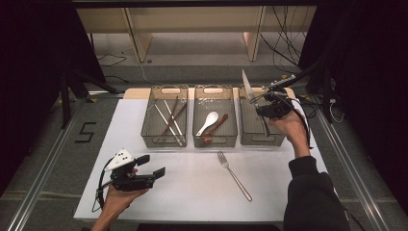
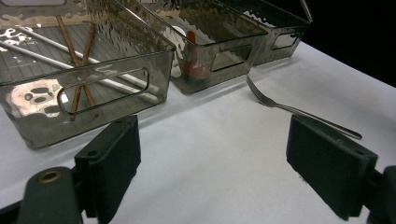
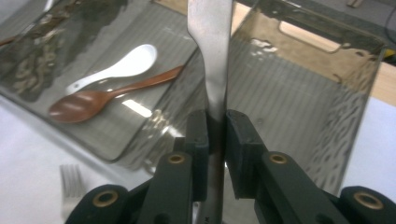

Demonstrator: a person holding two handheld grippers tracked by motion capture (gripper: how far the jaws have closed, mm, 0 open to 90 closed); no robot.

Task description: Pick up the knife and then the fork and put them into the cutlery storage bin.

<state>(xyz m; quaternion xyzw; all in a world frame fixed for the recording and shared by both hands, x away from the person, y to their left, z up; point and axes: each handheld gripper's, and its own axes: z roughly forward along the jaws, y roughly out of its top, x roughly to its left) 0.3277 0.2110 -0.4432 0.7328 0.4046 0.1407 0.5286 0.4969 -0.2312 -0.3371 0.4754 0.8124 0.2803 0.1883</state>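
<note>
The right gripper (image 1: 262, 102) is raised over the right bin (image 1: 260, 137), its fingers (image 3: 198, 135) clenched on the knife (image 1: 248, 86), whose blade points up and away above that bin. The left gripper (image 1: 150, 165) rests low on the bench (image 1: 192, 192), well apart from the right bin, fingers (image 2: 114, 154) released, aimed toward the fork (image 1: 234, 175).

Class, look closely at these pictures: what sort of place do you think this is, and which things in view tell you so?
Probably a lab set up for recording, not a kitchen: a white table carries three clear bins for sorting cutlery, cables trail across the floor, and both hands hold camera-bearing grippers.
</note>
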